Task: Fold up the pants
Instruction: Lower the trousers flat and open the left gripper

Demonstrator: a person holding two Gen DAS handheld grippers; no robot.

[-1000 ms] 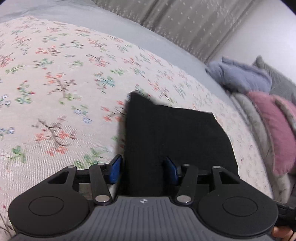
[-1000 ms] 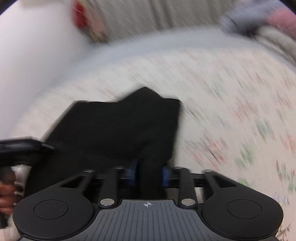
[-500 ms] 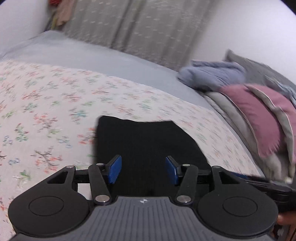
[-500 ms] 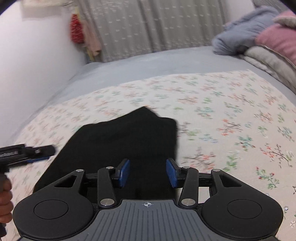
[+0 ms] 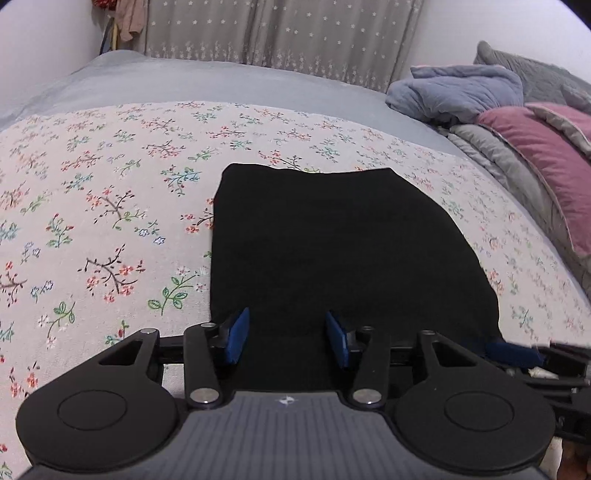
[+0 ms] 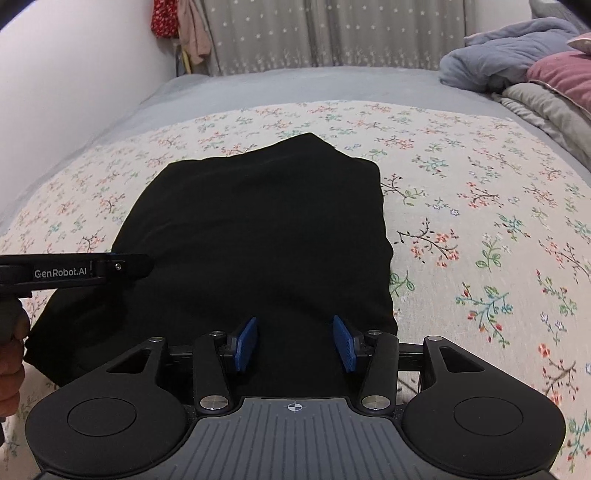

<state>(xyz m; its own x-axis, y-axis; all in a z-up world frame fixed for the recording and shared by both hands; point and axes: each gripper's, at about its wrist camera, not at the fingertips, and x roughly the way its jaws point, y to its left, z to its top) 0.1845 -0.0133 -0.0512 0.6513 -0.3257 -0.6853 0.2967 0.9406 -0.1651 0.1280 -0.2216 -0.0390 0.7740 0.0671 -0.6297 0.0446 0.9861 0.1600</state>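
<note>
The left gripper point(image 5: 286, 338), jaws just narrowing, and the right gripper point(image 6: 295, 341), jaws just widening, both gape, gripping nothing.

Floral bedspread point(image 5: 110, 206) over grey sheet point(image 5: 184, 85). Starred grey curtain point(image 5: 295, 33) at 12. Blue blanket point(image 5: 458, 92), pink pillow point(image 5: 546, 162) at 2.

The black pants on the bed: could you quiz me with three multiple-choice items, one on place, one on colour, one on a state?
1. The pants lie on:
A. a flowered cover
B. a wooden floor
C. a chair

2. The pillow at the right is:
A. yellow
B. pink
C. green

3. The right hand-held gripper is:
A. clamped on the pants
B. open, pads apart
C. holding a hanger

Answers: A, flowers surround the pants; B, it is plainly pink; C is wrong and B right, since the blue pads stand apart, pinching nothing.
</note>
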